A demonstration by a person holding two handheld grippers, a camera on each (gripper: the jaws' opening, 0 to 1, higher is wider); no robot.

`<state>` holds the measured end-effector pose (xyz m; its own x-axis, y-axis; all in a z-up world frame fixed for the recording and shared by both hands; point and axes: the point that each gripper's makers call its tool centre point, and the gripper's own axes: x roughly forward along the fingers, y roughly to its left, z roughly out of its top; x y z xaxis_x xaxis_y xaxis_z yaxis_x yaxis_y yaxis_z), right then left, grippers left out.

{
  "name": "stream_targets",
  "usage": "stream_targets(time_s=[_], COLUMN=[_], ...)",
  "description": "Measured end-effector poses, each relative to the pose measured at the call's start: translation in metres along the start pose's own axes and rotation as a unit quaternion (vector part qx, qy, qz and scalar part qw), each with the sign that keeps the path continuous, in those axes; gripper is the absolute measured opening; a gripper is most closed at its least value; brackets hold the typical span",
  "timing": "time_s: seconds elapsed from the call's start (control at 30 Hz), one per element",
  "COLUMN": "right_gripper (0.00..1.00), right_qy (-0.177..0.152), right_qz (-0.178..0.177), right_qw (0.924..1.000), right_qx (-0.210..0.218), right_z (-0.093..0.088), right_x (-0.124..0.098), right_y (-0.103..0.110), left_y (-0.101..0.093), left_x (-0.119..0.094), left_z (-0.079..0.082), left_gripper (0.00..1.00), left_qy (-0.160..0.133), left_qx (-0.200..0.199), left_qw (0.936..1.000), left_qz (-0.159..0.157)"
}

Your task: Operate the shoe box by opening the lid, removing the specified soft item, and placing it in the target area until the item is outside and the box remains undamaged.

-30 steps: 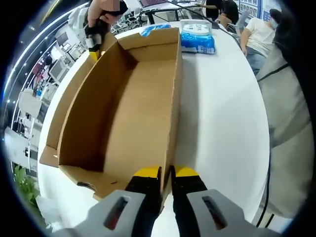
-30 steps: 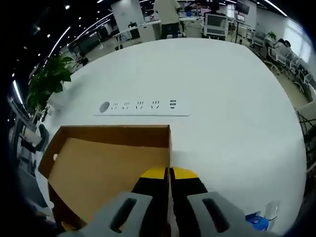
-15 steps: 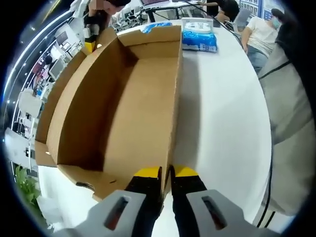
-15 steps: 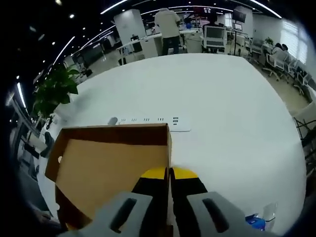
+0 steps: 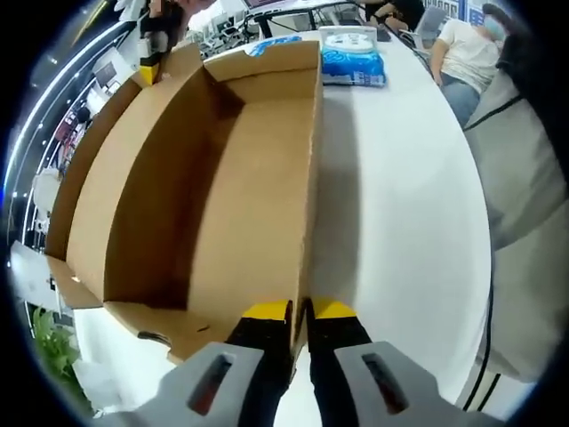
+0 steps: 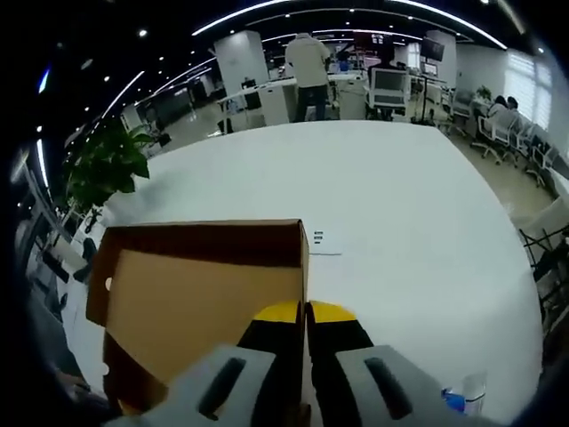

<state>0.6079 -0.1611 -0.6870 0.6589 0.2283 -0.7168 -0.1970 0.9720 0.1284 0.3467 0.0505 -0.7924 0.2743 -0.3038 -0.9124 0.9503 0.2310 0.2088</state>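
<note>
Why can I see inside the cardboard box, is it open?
Open. The cardboard box shows its bare brown floor and inner walls, with no lid over them.

Open-plan office: far desks with monitors, office chairs, ceiling light strips, potted plant, seated person.

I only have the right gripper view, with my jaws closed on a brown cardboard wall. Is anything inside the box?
Observer: In the left gripper view the brown cardboard box has a bare floor, with no item in it.
Operator: And the other hand?
Observer: The left gripper is shut on the box wall's edge, at the corner diagonally opposite the right gripper.
Operator: Anything soft nearby?
Observer: A blue-and-white soft pack lies on the white table past the far end.
</note>
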Motion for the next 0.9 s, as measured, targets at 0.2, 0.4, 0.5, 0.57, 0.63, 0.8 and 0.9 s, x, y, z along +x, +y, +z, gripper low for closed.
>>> stream_targets(time_s=[0.2, 0.4, 0.5, 0.57, 0.63, 0.8, 0.9], right_gripper=[0.00, 0.00, 0.00, 0.00, 0.00, 0.00, 0.00], right_qy=[-0.012, -0.024, -0.030, -0.035, -0.035, -0.036, -0.041], right_qz=[0.003, 0.005, 0.003, 0.000, -0.003, -0.001, 0.001], right_qw=[0.9999, 0.9995, 0.9992, 0.9990, 0.9990, 0.9986, 0.9983], right_qx=[-0.004, -0.019, -0.025, -0.026, -0.027, -0.038, -0.042], right_z=[0.002, 0.005, 0.005, 0.005, 0.005, 0.004, 0.008], right_x=[-0.011, -0.028, -0.033, -0.036, -0.042, -0.053, -0.050], right_y=[0.002, 0.005, 0.006, 0.007, 0.008, 0.009, 0.005], left_y=[0.000, 0.000, -0.001, 0.000, 0.000, 0.000, -0.001], left_x=[0.000, 0.000, 0.000, 0.000, 0.000, 0.000, 0.000], left_z=[0.000, 0.000, 0.000, 0.000, -0.001, -0.001, -0.001], left_gripper=[0.05, 0.06, 0.06, 0.06, 0.06, 0.06, 0.06], left_qy=[-0.001, -0.001, -0.002, -0.002, -0.002, -0.001, -0.003], left_qx=[0.003, 0.004, 0.006, 0.005, 0.002, 0.002, 0.008], left_qw=[1.0000, 1.0000, 1.0000, 1.0000, 1.0000, 1.0000, 0.9999], left_qz=[0.003, 0.005, 0.006, 0.006, 0.004, 0.002, 0.005])
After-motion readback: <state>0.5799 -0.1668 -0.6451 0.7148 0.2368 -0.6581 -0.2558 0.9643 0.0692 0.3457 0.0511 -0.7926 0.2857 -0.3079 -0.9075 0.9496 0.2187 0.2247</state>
